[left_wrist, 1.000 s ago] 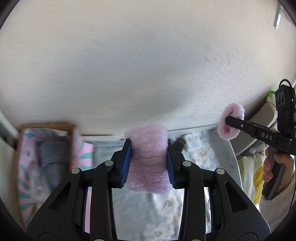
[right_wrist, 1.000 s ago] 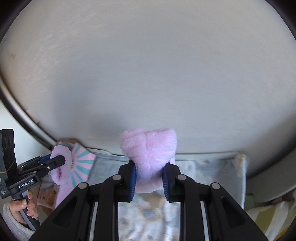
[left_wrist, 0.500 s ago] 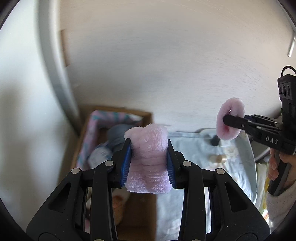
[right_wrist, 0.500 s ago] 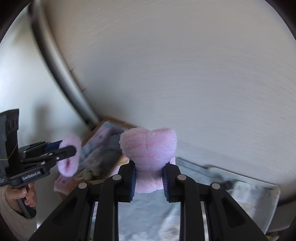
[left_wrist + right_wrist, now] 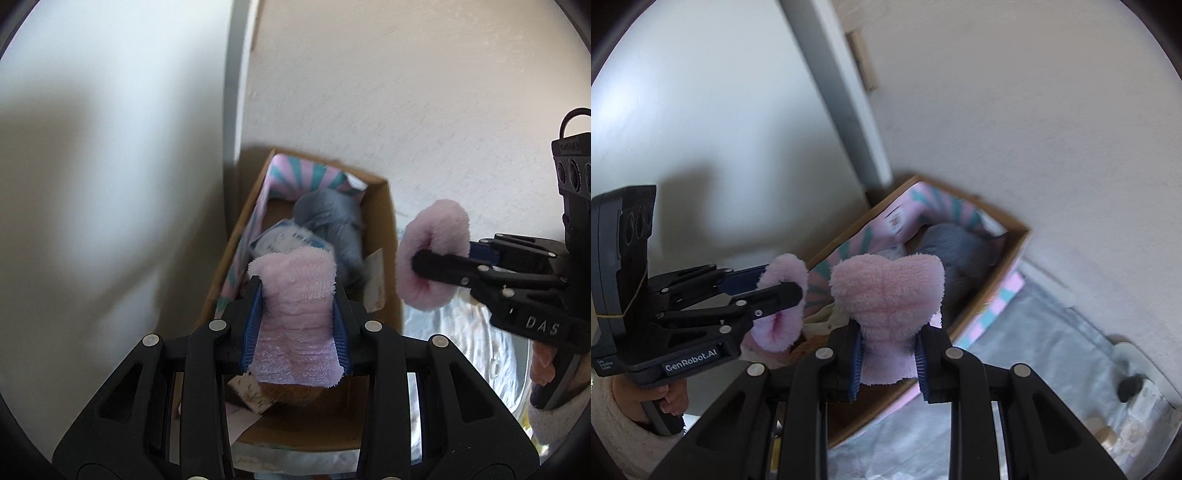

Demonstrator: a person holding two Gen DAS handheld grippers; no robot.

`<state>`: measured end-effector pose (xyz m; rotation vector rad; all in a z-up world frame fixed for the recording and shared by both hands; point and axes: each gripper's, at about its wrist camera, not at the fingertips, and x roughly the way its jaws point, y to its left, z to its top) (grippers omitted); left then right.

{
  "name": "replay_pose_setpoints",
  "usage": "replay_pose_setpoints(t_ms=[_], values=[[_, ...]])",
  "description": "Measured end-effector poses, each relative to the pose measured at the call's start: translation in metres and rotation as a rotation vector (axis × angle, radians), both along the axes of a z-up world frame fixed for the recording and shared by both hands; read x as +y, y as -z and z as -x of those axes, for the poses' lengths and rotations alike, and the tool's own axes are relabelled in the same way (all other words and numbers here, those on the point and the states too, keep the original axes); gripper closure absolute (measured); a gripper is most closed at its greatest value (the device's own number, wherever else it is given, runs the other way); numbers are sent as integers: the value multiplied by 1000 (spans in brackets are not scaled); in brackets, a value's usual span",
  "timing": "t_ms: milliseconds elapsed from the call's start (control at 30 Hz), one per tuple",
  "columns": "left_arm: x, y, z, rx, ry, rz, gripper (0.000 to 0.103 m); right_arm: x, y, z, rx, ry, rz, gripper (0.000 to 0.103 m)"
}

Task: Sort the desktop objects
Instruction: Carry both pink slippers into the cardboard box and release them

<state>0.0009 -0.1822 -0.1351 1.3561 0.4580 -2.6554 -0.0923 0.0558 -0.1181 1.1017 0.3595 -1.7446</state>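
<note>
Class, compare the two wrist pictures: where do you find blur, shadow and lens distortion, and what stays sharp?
Left wrist view: the pink fluffy cloth in the tongs is sharp; the cardboard box behind is softly smeared; a broad shadow falls on the white wall; dark fisheye corners. Right wrist view: its pink cloth is crisp, the box blurred, the wall's grey strip bowed.

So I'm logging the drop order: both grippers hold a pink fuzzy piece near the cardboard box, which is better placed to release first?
Probably left. The left gripper holds its pink piece right above the cardboard box; the right gripper hangs past the box's edge.
</note>
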Motion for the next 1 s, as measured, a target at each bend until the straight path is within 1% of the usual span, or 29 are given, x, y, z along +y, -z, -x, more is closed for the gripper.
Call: replay_pose_setpoints(t_ms=[100,133,300,367,400,500,533,567,600,633,667,733,833,1000], values=[[-5,9,-1,-16,0,0,72,2,9,-11,-8,-15,-18,81],[-6,13,-1,-21,3,-1,72,-9,17,-16,-13,-19,-26,81],[-4,15,-1,-30,34,3,72,-14,23,-12,-39,-17,-33,79],[-1,17,3,-35,51,9,71,-14,25,-13,-48,-13,-26,77],[1,18,5,-38,59,10,71,-22,30,-12,-48,-13,-25,76],[3,21,6,-50,77,10,68,-34,39,-9,-51,0,-37,68],[3,25,8,-66,85,-3,65,-33,39,-8,-60,0,-38,62],[3,28,9,-76,83,-12,53,-34,41,-6,-71,3,-36,59],[3,29,8,-82,80,-9,16,-32,40,-6,-82,13,-33,55],[4,29,8,-89,78,-1,0,-28,38,-5,-85,23,-31,45],[6,30,7,-78,83,6,0,-24,36,-4,-84,38,-29,36],[8,28,5,-58,90,0,0,-19,33,-2,-81,75,-8,30],[10,26,2,-59,88,1,0,-11,28,0,-87,114,17,30],[14,21,0,-55,90,25,0,0,22,2,-80,160,24,30]])
